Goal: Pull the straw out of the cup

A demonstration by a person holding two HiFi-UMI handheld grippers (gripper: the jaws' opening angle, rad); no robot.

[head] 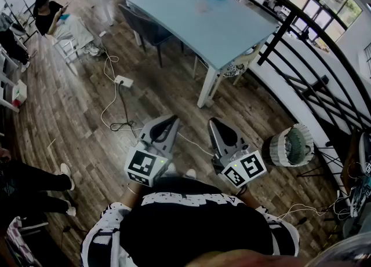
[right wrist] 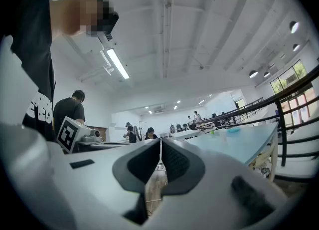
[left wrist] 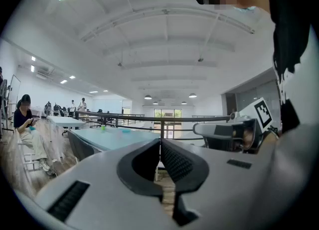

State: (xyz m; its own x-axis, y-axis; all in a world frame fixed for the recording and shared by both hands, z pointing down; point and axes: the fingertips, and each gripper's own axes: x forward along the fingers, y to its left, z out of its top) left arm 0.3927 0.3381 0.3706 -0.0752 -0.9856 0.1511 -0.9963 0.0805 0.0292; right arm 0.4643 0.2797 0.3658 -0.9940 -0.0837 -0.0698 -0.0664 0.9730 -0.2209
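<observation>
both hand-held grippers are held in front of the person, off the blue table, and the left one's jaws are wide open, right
Not quite. The left hand-held gripper is shut, its jaws pressed together on nothing, as the left gripper view shows. The rest holds: it and the right hand-held gripper are held in front of the person, off the blue table.

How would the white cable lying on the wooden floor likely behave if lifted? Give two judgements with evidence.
The white cable lies in loose curves, so it is probably floppy and would sag. It looks thin, so likely light, though the power strip it seems joined to might drag along.
</observation>
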